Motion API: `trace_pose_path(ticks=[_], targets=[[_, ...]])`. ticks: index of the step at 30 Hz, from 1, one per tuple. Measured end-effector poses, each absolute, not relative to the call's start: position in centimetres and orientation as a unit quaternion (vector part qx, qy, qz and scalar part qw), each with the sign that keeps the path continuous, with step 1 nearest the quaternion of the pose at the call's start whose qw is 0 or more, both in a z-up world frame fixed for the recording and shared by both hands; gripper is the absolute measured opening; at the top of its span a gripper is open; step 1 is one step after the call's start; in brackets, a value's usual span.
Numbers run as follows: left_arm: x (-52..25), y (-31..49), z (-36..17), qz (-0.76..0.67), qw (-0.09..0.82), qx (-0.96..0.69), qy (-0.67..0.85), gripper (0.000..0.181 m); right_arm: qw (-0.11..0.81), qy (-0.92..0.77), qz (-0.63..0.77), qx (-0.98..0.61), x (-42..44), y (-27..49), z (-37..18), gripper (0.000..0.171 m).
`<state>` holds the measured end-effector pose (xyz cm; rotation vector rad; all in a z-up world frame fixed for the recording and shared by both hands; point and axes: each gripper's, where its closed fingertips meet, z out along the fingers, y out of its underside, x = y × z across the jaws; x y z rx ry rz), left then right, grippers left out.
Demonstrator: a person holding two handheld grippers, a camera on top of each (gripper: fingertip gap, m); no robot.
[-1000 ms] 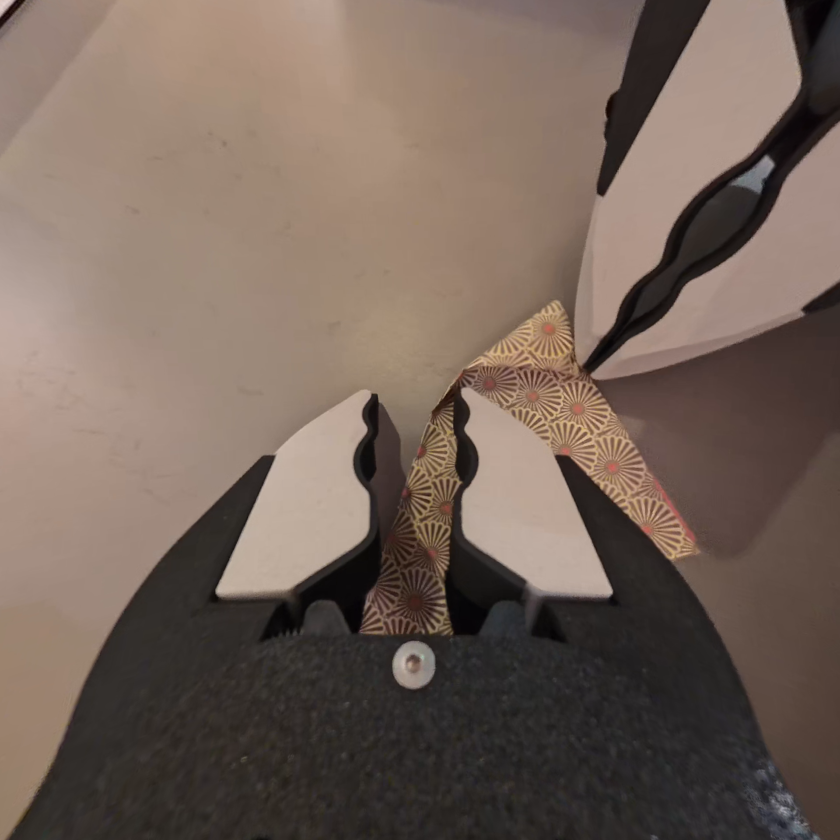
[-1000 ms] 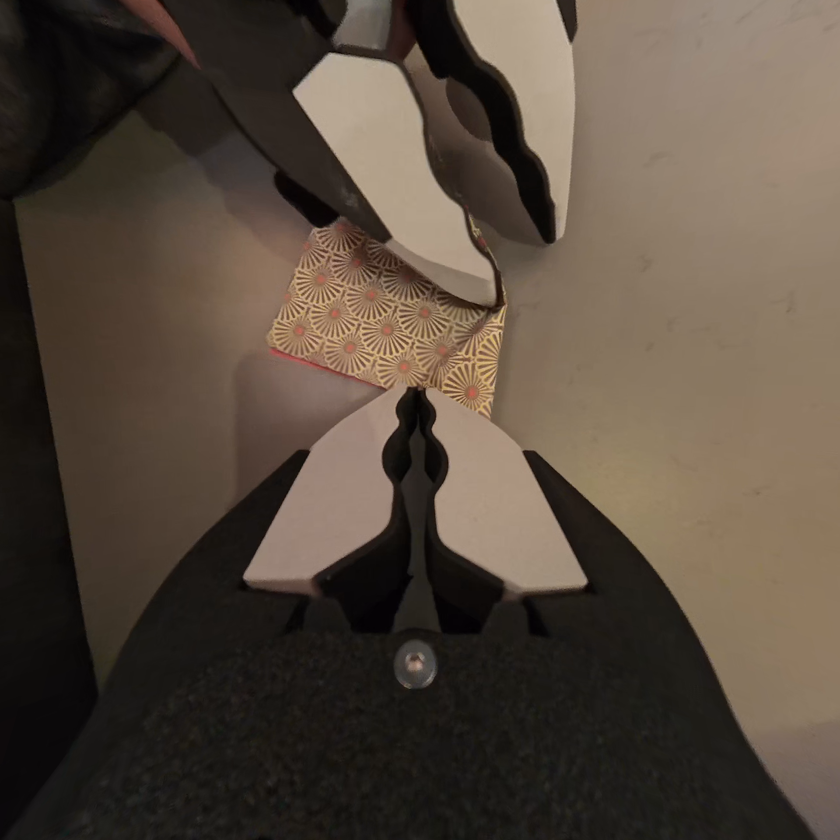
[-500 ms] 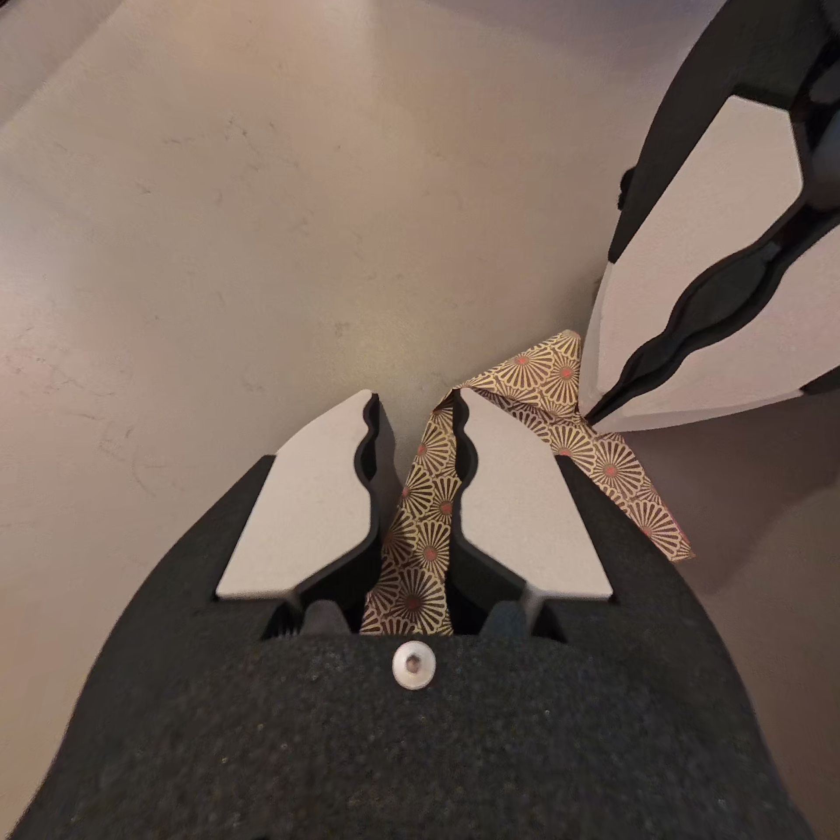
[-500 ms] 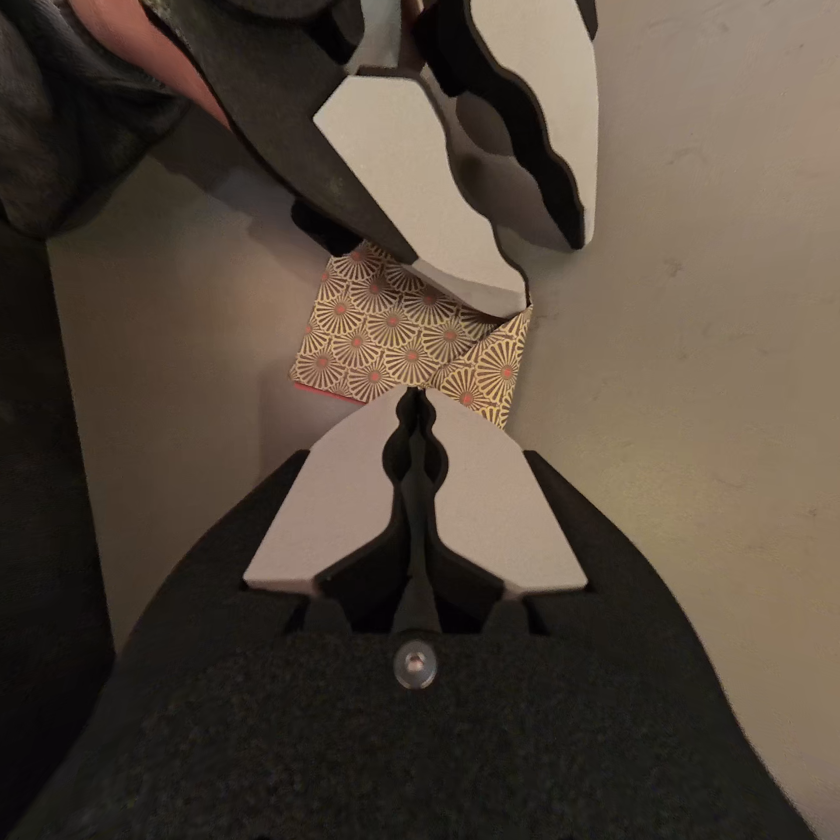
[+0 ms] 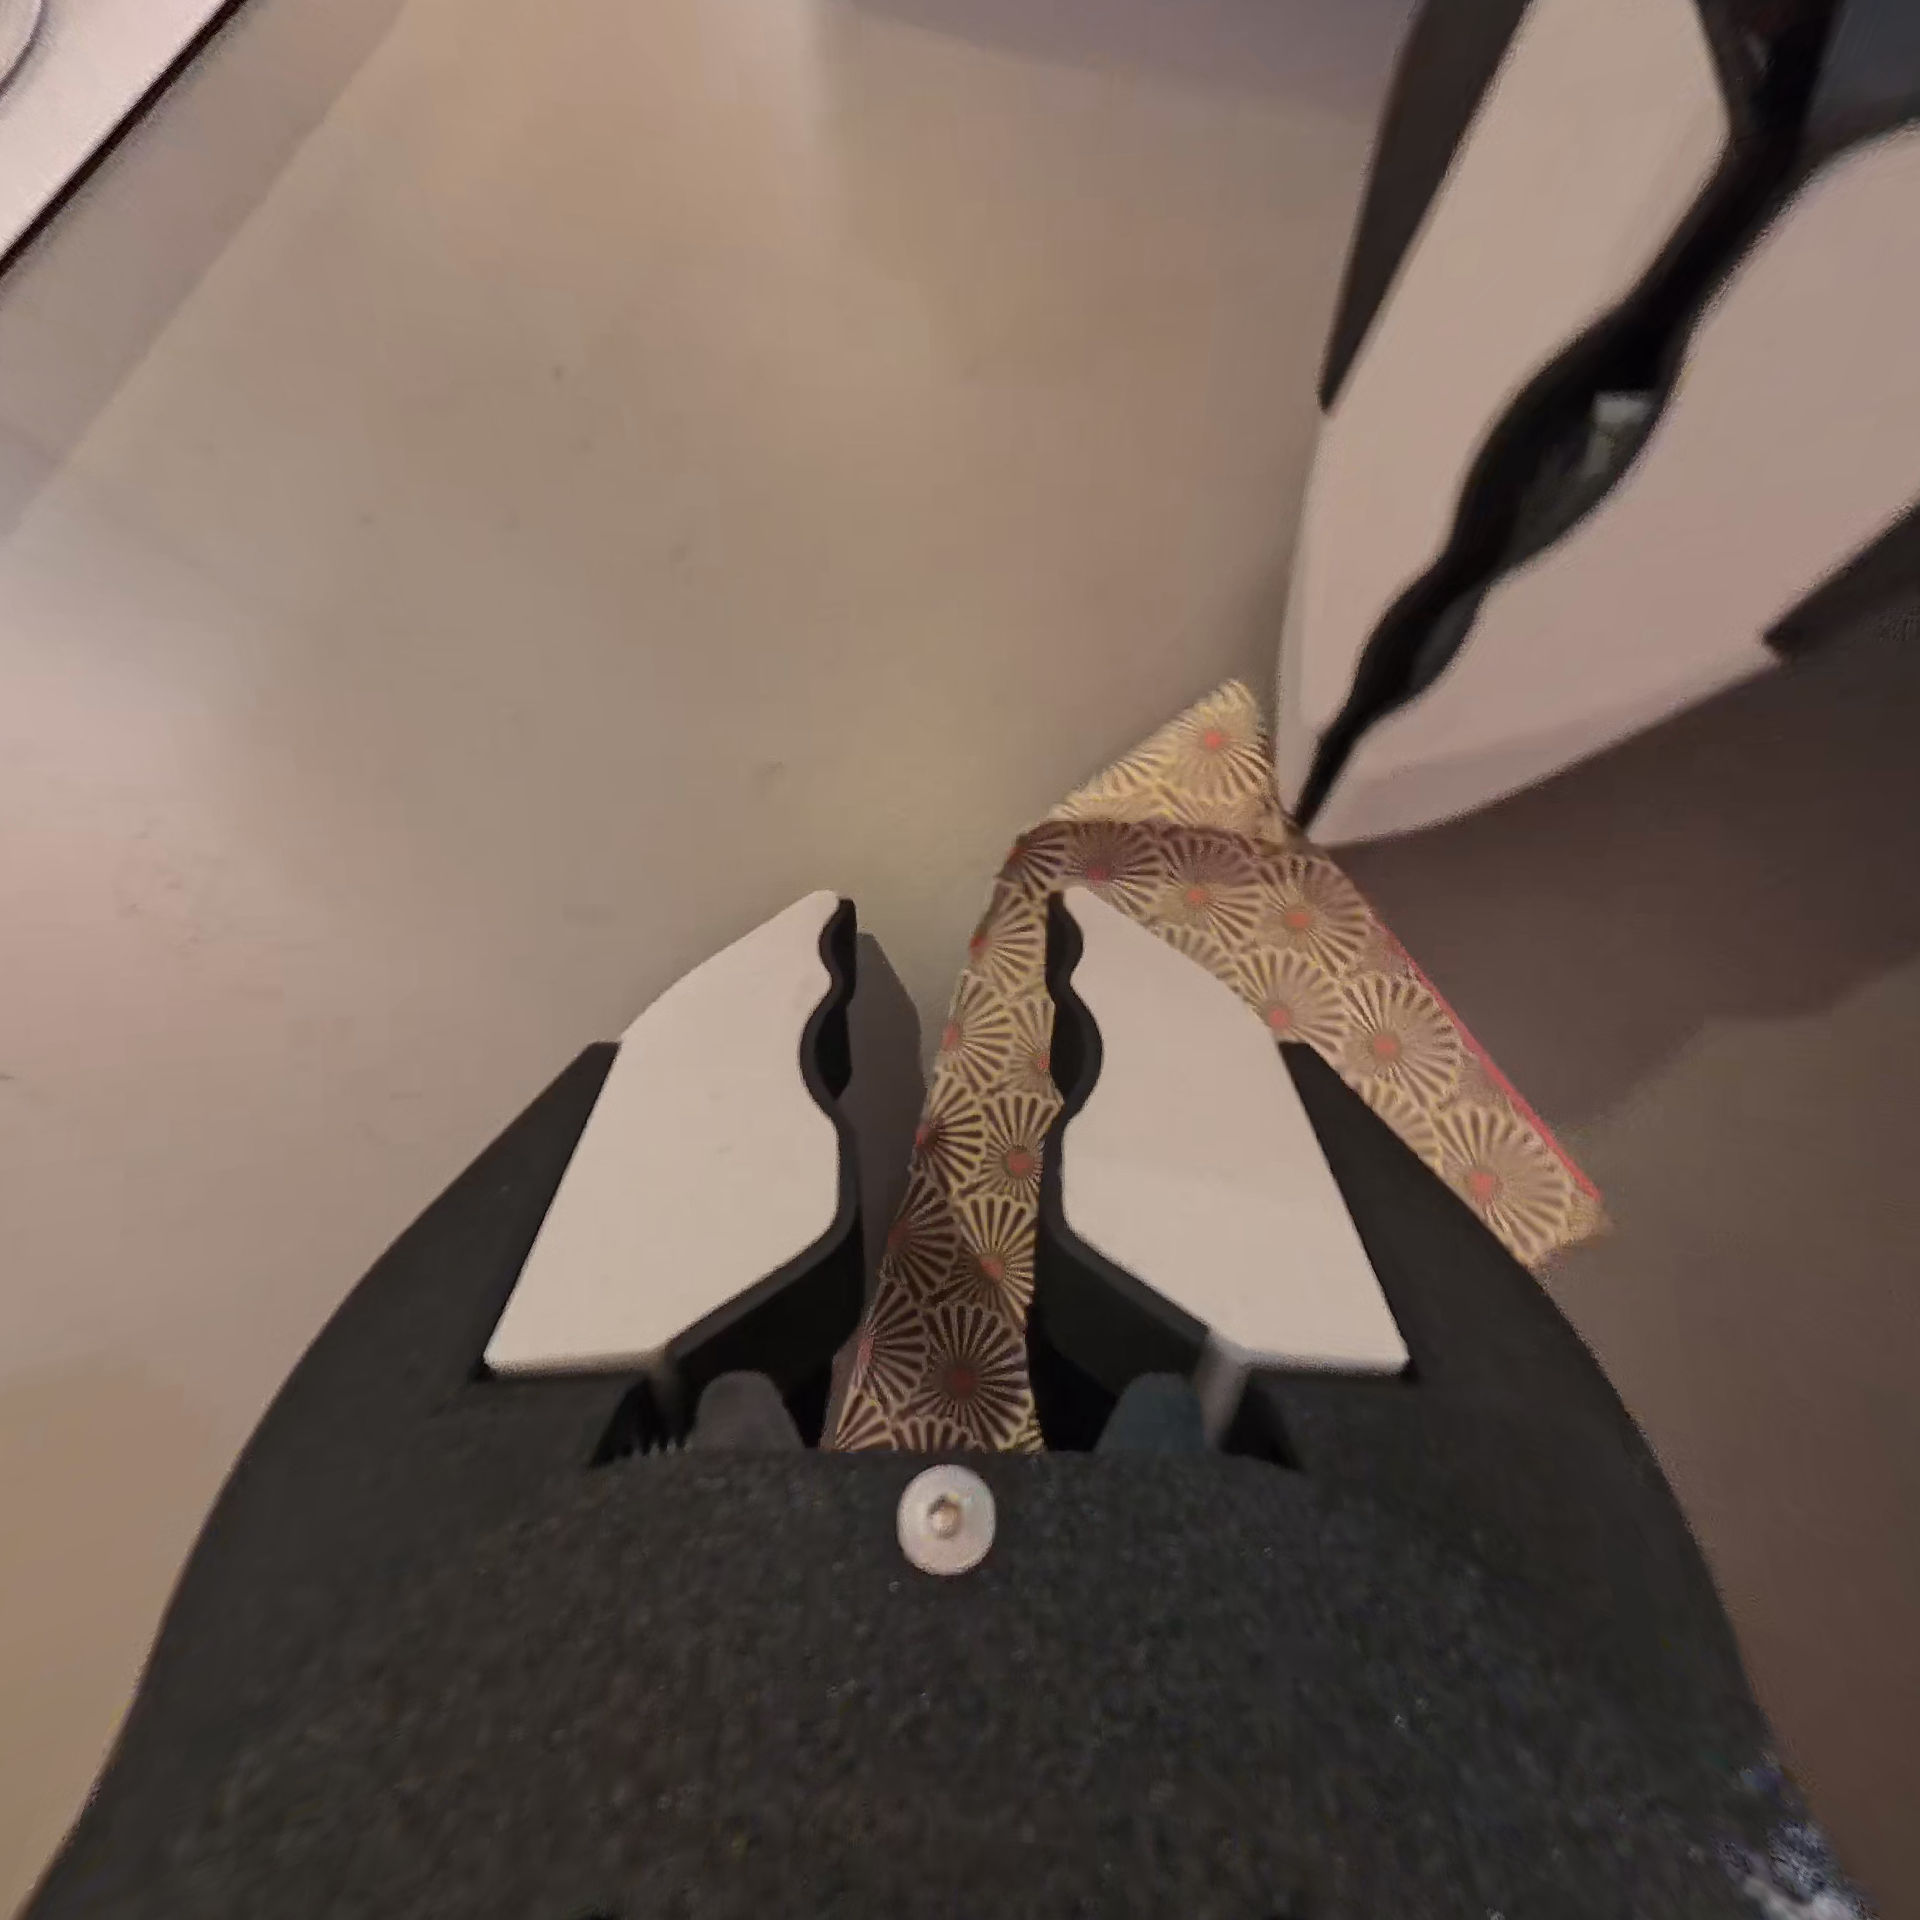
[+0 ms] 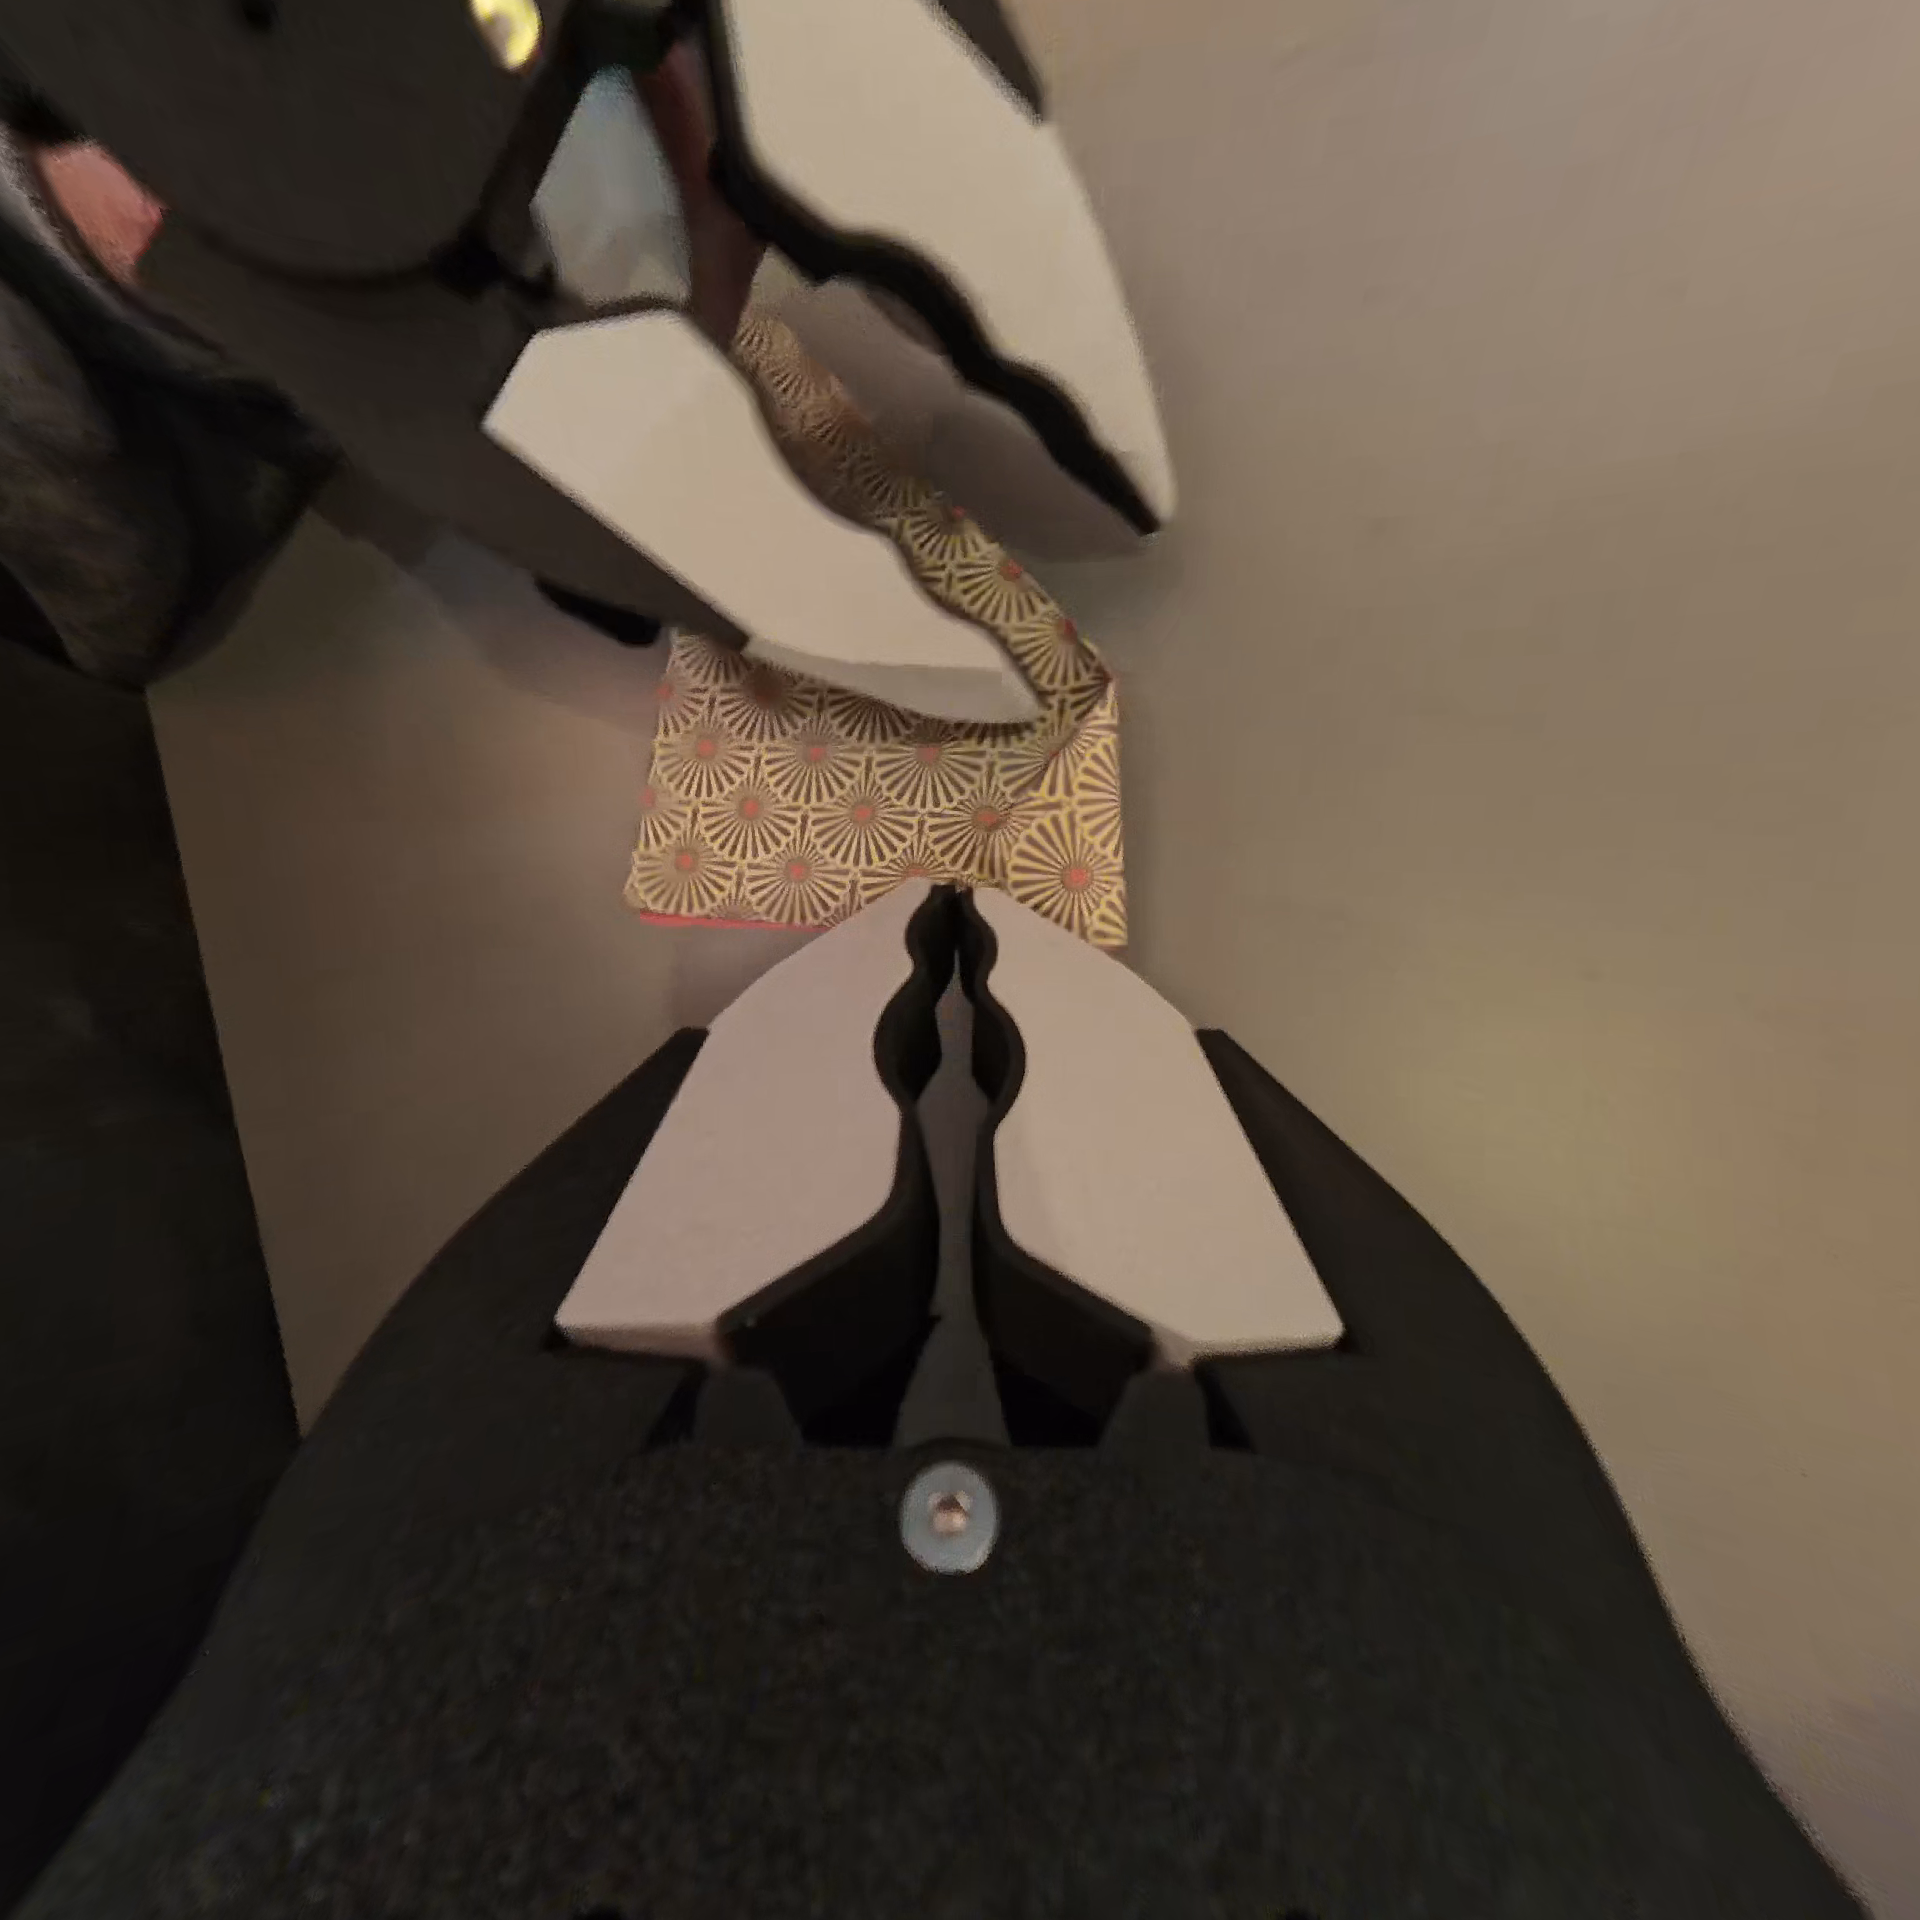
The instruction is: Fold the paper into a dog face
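The left gripper point(image 5: 951, 914), jaws spread, straddles the patterned paper point(image 5: 977, 1174) at frame centre above the table point(image 5: 520, 520), while the right gripper point(image 6: 954, 902), jaws pressed together, pinches its lower edge.

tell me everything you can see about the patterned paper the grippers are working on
The paper is thin origami sheet, gold and brown with fan-like flowers and red dots, and a red underside showing at its edge. It is already folded into layers. One flap runs up between the open fingers of the left gripper, draped over one fingertip. The right gripper, shut, pinches its near edge. The beige table lies behind it; contact cannot be told.
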<state>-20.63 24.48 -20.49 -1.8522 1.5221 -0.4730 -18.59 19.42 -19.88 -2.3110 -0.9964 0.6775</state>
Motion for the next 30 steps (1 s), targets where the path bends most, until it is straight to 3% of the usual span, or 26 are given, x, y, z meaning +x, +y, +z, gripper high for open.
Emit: trace_pose_path(ticks=[7, 18, 30], targets=[[-18.9, 21.3, -18.6, -0.248, 0.337, -0.664, 0.62, 0.036, 0.289, -0.332, 0.263, -0.859, -17.3, 20.5, -18.9, 0.0], [-18.3, 21.8, -20.9, -0.232, 0.286, -0.676, 0.638, 0.032, 0.276, -0.367, 0.221, -0.861, -16.6, 20.5, -20.3, 0.0], [-17.8, 22.6, -19.7, -0.221, 0.319, -0.662, 0.642, 0.037, 0.265, -0.37, 0.22, -0.863, -16.8, 20.4, -20.5, 0.0]])
